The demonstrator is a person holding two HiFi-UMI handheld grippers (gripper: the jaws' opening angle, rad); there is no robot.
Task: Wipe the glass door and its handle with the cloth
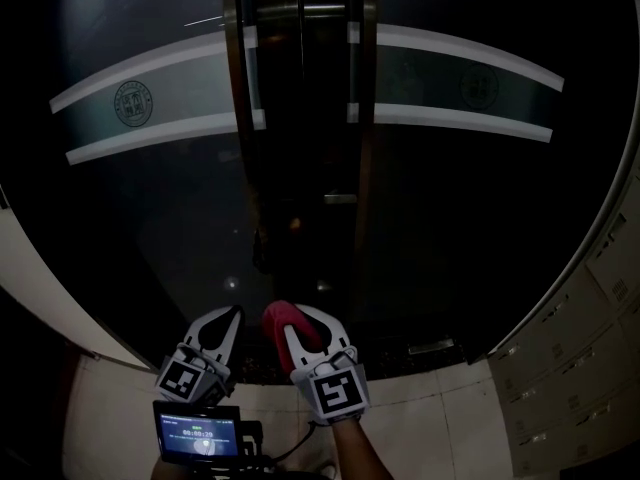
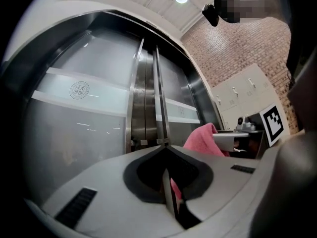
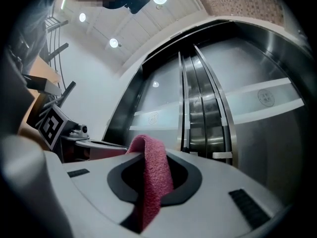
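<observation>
The dark glass double door (image 1: 150,198) fills the head view, crossed by white frosted stripes. Its vertical metal handles (image 1: 243,118) run up the middle, where the two leaves meet. My right gripper (image 1: 292,320) is held low before the door, shut on a pink cloth (image 1: 278,315) that sticks up past its tips. My left gripper (image 1: 228,316) hangs just left of it, shut with nothing in it. In the left gripper view the closed jaws (image 2: 164,146) point at the handles (image 2: 159,98), with the cloth (image 2: 203,138) to the right. The right gripper (image 3: 151,150) pinches the cloth (image 3: 153,177).
Pale lockers (image 1: 580,368) stand to the right of the door, below a brick wall (image 2: 233,48). A white wall (image 1: 40,288) borders the door on the left. Light floor tiles (image 1: 110,418) lie below. A small lit screen (image 1: 197,433) sits under the left gripper.
</observation>
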